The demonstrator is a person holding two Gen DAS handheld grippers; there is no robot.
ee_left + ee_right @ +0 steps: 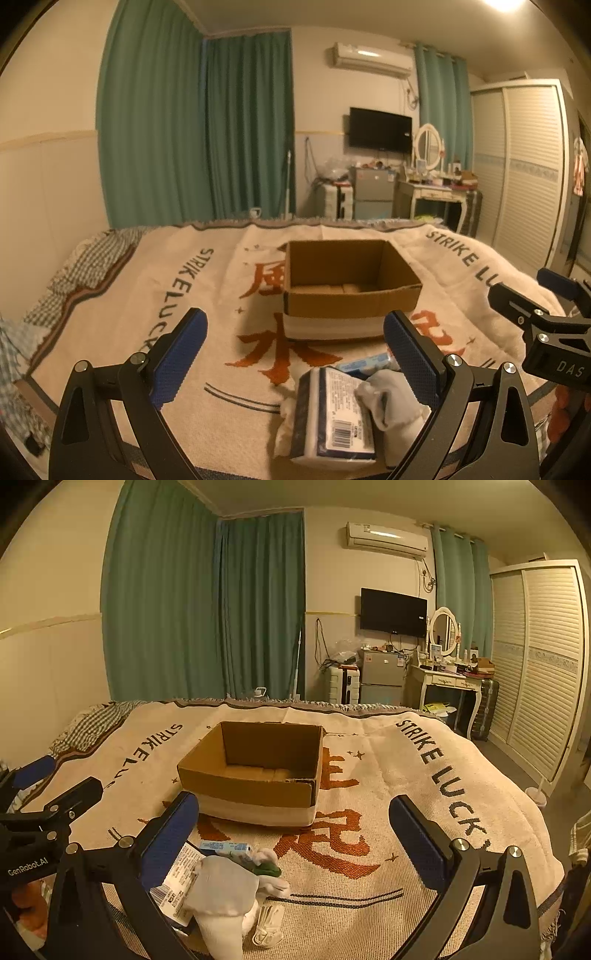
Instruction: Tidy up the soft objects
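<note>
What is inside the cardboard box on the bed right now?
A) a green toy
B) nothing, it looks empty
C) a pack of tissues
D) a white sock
B: both views show only the bare brown floor of the cardboard box, while the sock and the tissue pack lie on the blanket in front of it, near the open tongs.

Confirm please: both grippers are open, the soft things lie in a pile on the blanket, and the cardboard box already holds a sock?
Not quite. The cardboard box holds nothing, as the right wrist view shows. The left gripper and right gripper are open; the sock lies on the blanket.
</note>
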